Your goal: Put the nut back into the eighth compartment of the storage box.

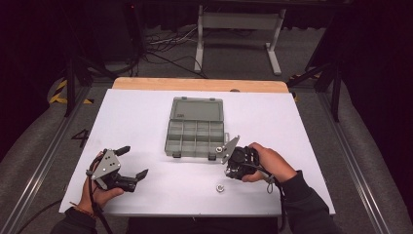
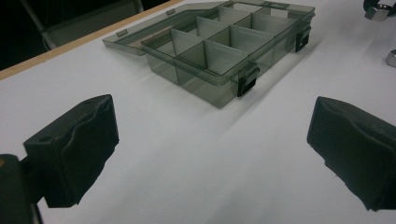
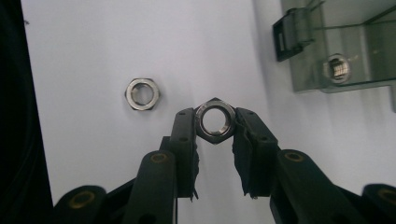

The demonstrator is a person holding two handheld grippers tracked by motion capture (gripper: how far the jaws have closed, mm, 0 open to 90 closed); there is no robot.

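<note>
Right gripper view shows the nut (image 3: pixel 215 120) pinched between the jaws of the right gripper (image 3: pixel 215 126), above the table (image 3: pixel 93 46), probably to carry it to the open box (image 3: pixel 345 51). A second nut (image 3: pixel 143 94) lies near. The left gripper (image 2: pixel 210 140) waits with jaws spread.

Left tool (image 1: pixel 132 163) sits low at the near left, jaws spread wide with nothing between them. Right tool (image 3: pixel 215 122) at the near right, jaws clamped tight, hand (image 1: pixel 267 163) wrapped around its body.
</note>
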